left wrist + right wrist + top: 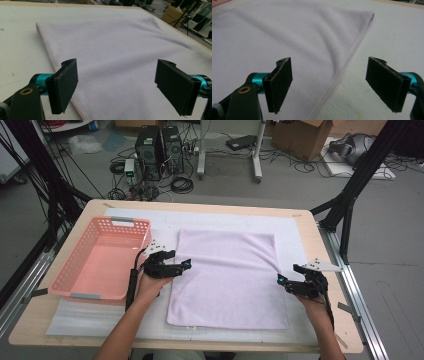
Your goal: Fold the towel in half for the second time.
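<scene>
Two tongs (187, 263) (280, 280) agape beside soft, hemmed, probably terry towel (227, 277).

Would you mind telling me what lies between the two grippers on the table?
The lilac towel lies flat between the left gripper and right gripper, seen in the high view.

Both forearms come in from six o'clock, angled slightly outward, wrists low. The left hand (147, 287) grips the left gripper (186, 264), which points toward three o'clock, jaws spread wide with nothing between its pads (63, 85). Over at the far side, the right hand (316, 304) carries the right gripper (281, 280), aimed toward nine o'clock, jaws likewise gaping, pads (280, 83) bare. The two tips face each other, well apart.
</scene>
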`<state>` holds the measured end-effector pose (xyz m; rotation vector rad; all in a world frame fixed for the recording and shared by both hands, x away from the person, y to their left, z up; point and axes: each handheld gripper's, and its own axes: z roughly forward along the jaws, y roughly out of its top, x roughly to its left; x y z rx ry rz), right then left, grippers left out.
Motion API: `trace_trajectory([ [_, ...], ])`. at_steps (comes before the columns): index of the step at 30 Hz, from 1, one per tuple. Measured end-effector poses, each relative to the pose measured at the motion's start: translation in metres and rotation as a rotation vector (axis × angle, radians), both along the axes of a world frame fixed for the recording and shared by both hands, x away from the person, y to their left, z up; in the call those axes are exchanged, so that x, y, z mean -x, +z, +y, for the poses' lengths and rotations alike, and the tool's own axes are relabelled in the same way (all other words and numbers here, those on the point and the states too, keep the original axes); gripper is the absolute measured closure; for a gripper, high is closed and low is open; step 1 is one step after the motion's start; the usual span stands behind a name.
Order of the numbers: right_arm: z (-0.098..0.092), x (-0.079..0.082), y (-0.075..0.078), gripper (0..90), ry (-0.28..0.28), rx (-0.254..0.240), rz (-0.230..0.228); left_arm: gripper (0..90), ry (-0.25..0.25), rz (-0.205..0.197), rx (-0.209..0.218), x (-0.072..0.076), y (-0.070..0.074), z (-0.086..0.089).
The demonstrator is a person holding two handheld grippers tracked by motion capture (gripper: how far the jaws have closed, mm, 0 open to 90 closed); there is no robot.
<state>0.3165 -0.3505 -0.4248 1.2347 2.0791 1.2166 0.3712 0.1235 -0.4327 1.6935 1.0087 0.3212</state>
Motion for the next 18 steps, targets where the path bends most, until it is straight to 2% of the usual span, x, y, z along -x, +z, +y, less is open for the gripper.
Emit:
trace_trajectory([
  [2, 0.000, -0.007, 0.000, 20.2, -0.004, 0.000, 0.012, 22.0, 0.005, 0.006, -0.022, -0.008, 0.003, -0.003],
  [3, 0.000, -0.010, 0.000, 20.2, -0.006, -0.001, 0.018, 22.5, 0.018, -0.006, -0.021, -0.011, 0.003, -0.003],
  [5, 0.000, -0.018, -0.001, 20.2, -0.016, -0.004, 0.035, 23.0, 0.028, 0.018, -0.045, -0.020, 0.003, -0.006],
  [10, -0.001, -0.045, 0.000, 20.3, -0.040, -0.020, 0.073, 23.8, 0.066, 0.066, -0.058, -0.047, -0.001, -0.006],
  [14, 0.002, -0.066, 0.001, 20.4, -0.050, 0.000, 0.092, 24.6, 0.102, 0.125, -0.085, -0.068, -0.010, -0.003],
  [16, 0.005, -0.077, 0.000, 20.5, -0.058, 0.005, 0.114, 25.0, 0.120, 0.121, -0.095, -0.075, -0.011, -0.002],
  [17, 0.005, -0.081, 0.000, 20.6, -0.060, 0.007, 0.116, 25.4, 0.125, 0.137, -0.119, -0.079, -0.011, -0.003],
  [18, 0.006, -0.086, -0.001, 20.6, -0.066, 0.011, 0.123, 25.4, 0.131, 0.131, -0.147, -0.083, -0.010, -0.004],
])
